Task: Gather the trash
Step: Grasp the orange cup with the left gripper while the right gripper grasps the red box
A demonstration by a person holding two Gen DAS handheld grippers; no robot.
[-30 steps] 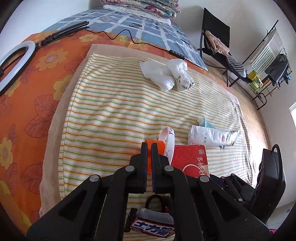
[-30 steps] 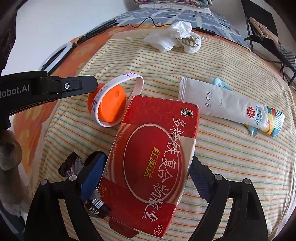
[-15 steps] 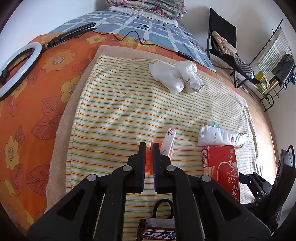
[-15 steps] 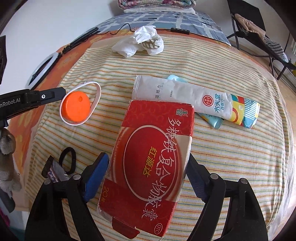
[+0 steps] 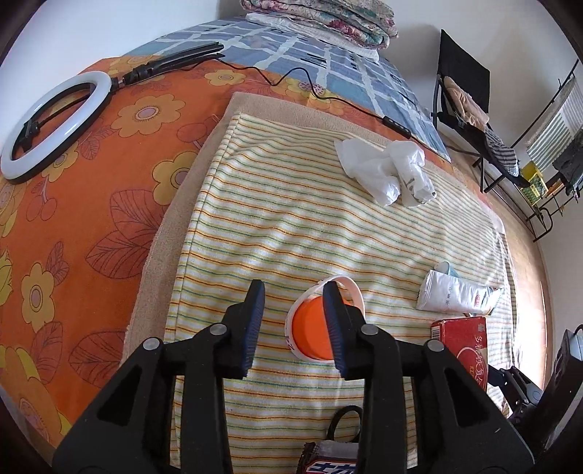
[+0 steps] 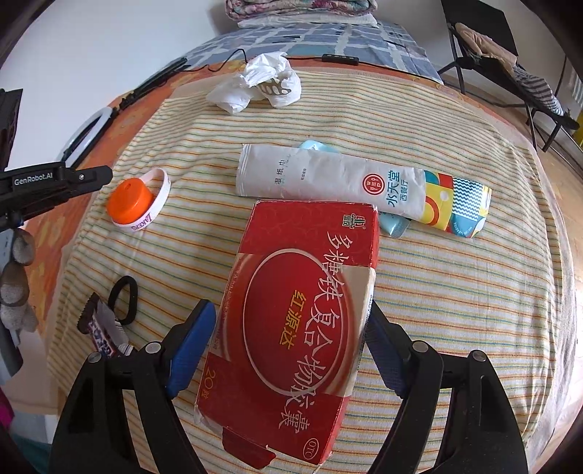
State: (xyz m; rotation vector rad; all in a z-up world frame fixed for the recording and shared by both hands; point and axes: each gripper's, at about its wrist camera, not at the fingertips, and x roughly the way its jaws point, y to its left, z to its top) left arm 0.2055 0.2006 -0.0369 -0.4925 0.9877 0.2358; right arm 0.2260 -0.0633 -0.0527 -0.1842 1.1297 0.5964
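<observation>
My left gripper (image 5: 293, 324) is open and empty above the striped towel (image 5: 291, 218). An orange cap with a white wristband (image 5: 313, 335) lies on the towel just under its right finger; it also shows in the right wrist view (image 6: 135, 202). My right gripper (image 6: 288, 346) is shut on a red medicine box (image 6: 298, 313), held a little above the towel; the box also shows in the left wrist view (image 5: 462, 339). A white wet-wipe packet (image 6: 357, 186), crumpled white tissues (image 6: 258, 85) and a candy wrapper (image 6: 102, 331) lie on the towel.
A black hair tie (image 6: 124, 299) lies by the wrapper. A ring light (image 5: 47, 120) and its cable lie on the orange bedspread at left. Folded quilts (image 5: 320, 18) are at the bed's far end. A black chair (image 5: 466, 98) and a rack stand at right.
My left gripper has opened and let go of the orange cap with the wristband, which now lies on the towel. My right gripper has drawn back with the red box.
</observation>
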